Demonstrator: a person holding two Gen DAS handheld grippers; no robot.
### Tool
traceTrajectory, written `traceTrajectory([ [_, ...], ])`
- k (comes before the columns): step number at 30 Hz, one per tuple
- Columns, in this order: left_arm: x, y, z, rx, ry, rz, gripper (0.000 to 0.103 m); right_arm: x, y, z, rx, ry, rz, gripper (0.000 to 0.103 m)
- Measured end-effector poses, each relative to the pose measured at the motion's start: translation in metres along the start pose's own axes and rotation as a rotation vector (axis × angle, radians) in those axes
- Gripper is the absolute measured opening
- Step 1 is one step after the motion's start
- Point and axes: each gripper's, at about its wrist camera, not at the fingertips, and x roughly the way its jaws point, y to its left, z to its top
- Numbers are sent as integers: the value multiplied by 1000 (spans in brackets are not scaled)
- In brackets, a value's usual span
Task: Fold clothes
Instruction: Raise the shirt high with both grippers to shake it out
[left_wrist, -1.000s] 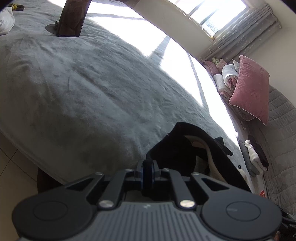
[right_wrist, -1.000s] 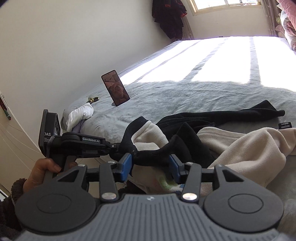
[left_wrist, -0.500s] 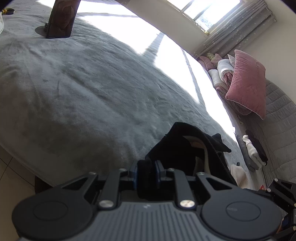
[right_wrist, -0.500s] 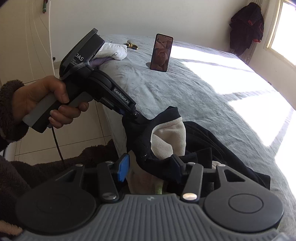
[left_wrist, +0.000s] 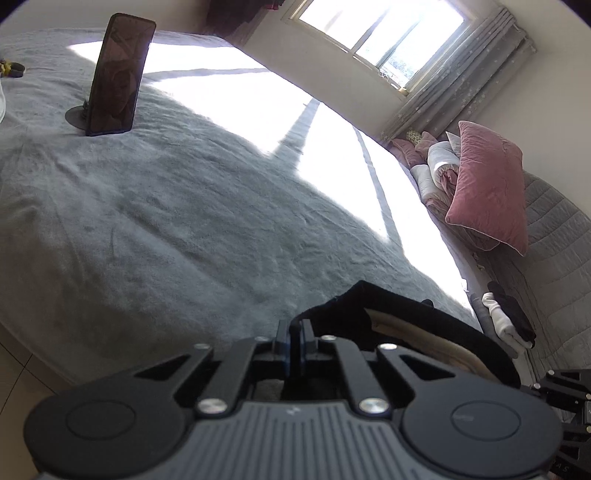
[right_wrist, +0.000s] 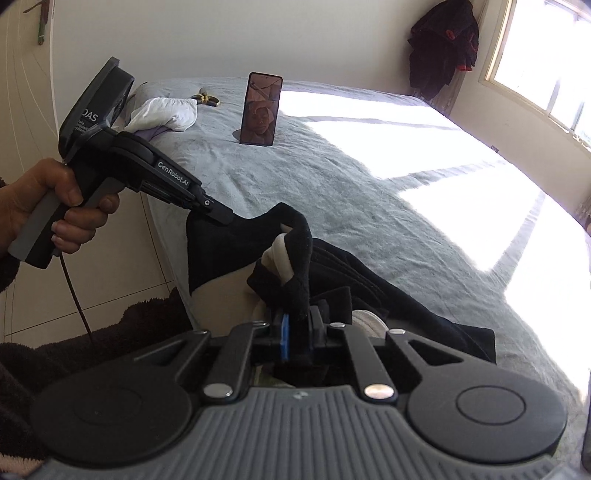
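At the near edge of the grey bed (right_wrist: 332, 192), both grippers tilt downward, the left gripper (left_wrist: 295, 345) and right gripper (right_wrist: 297, 334) each clamped shut on a fold of the black cream-lined garment (right_wrist: 295, 236), which hangs stretched between them above the bedding.

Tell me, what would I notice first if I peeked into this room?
Probably the black garment with a cream lining, pinched at the near bed edge by both tongs: left tongs and right tongs, each shut on it. Next, the phone standing upright farther back on the grey bedspread, and the pink pillow at the headboard.
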Motion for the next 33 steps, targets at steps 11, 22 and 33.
traceTrajectory([
  [11, -52, -111, 69, 202, -237, -74, 4, -96, -68, 28, 171, -152, -359, 8],
  [22, -113, -207, 121, 391, -460, -73, 4, -169, -93, 73, 176, -307, -538, 8],
  [33, -163, -251, 144, 477, -637, -75, 4, -216, -98, 113, 140, -449, -641, 8],
])
